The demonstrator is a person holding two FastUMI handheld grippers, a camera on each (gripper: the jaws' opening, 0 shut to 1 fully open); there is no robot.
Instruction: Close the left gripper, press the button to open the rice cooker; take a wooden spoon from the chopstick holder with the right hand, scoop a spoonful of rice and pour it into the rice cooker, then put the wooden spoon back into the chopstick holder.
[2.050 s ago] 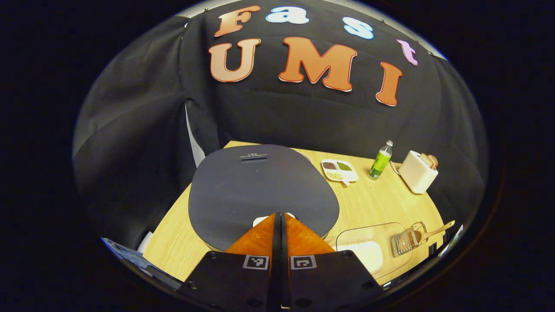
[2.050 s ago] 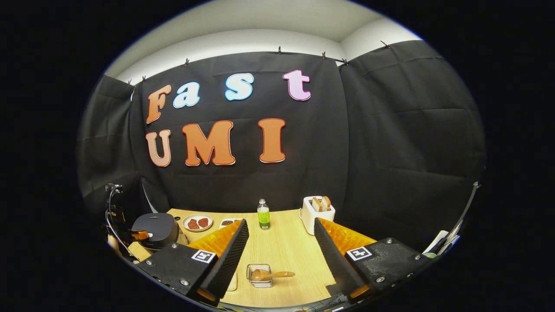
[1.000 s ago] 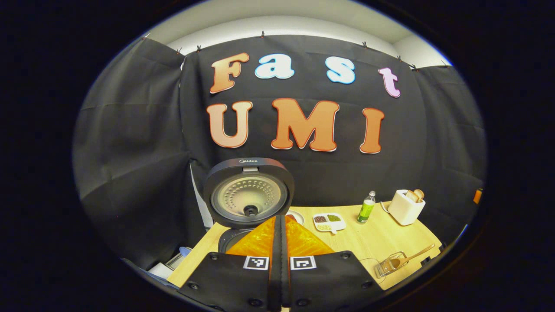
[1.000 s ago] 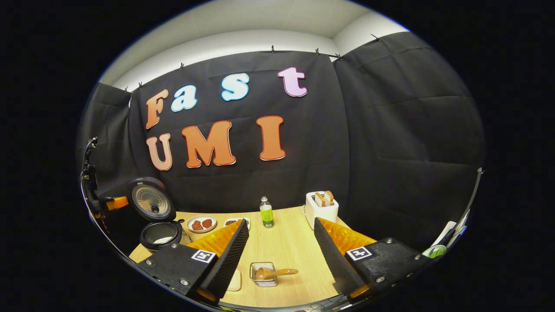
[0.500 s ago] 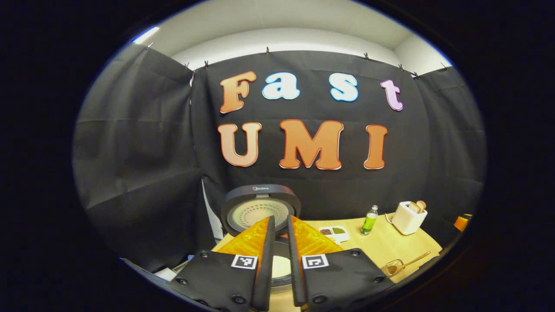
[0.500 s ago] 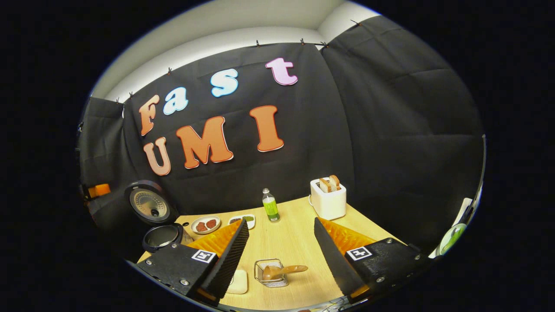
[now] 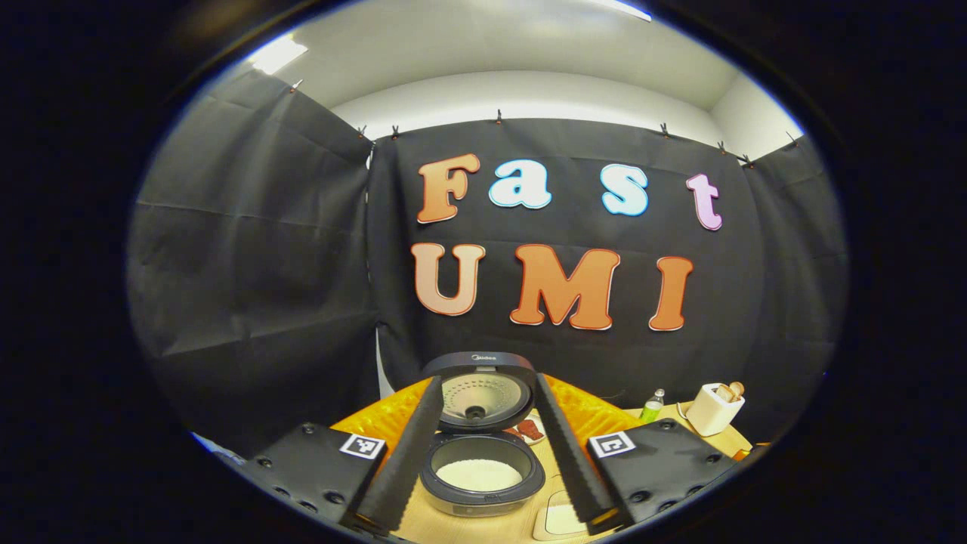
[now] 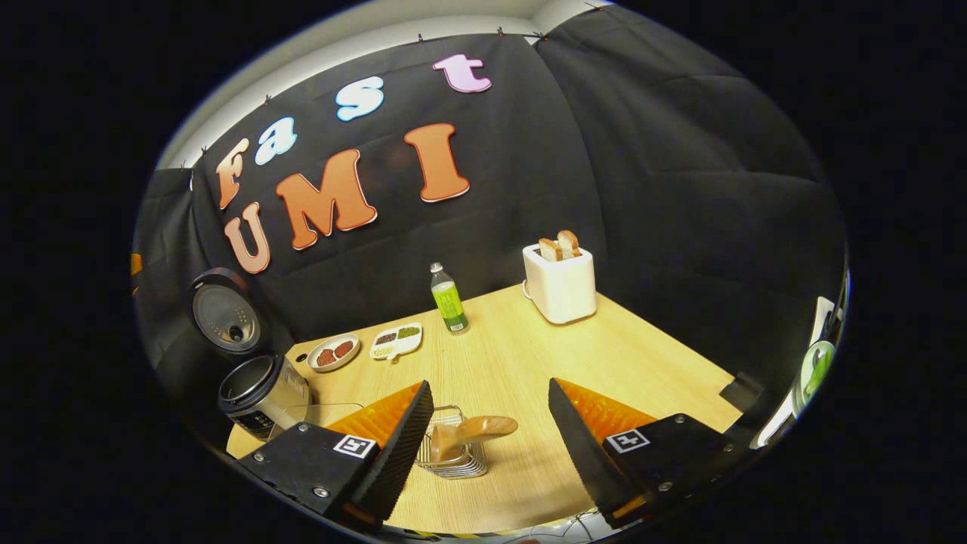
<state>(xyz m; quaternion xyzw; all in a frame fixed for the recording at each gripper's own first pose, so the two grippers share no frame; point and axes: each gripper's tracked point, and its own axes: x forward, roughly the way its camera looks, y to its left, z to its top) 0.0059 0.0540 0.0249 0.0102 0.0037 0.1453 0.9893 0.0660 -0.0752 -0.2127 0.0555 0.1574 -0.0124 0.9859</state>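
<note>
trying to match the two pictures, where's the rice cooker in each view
Left gripper view: rice cooker at bottom centre, lid up, between this gripper's fingers.
Right gripper view: rice cooker at far left, on the table's left corner.
Shared landmark: the white toaster.

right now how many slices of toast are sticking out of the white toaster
2: both slices stand side by side in the top of the white toaster at the table's far side, one browned toast slice left, the other right.

I am working in a staged recording booth dressed as a kitchen: black cloth walls (image 8: 680,189) clipped up under a white ceiling surround a wooden table (image 8: 604,355) bearing a rice cooker (image 7: 482,453), toaster (image 8: 560,283) and bottle (image 8: 449,299).
</note>
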